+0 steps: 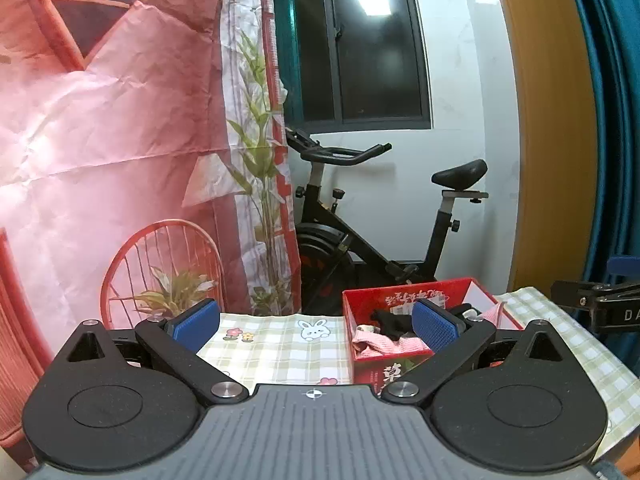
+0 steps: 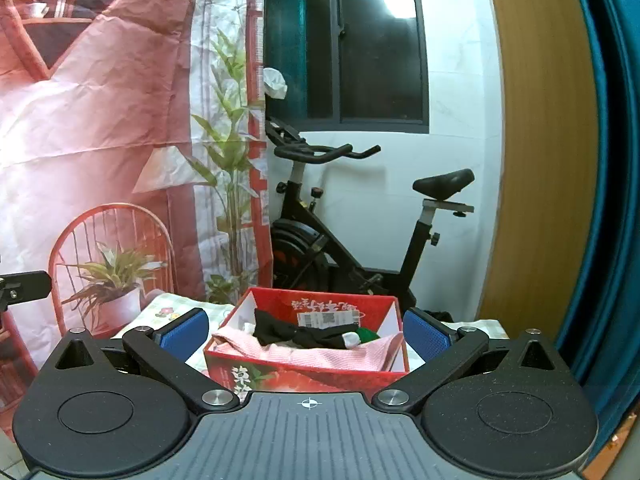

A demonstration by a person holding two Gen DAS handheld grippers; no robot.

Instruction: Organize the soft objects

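The red cardboard box (image 2: 308, 372) carries white Chinese characters, "草" readable on its front. White letters "DA" mark a black device (image 1: 600, 308) at the right edge.

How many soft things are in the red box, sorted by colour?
Pink cloth: 1
Black cloth: 1
Green item: 1, mostly hidden
Total: 3 that show in the red box; more may lie underneath.
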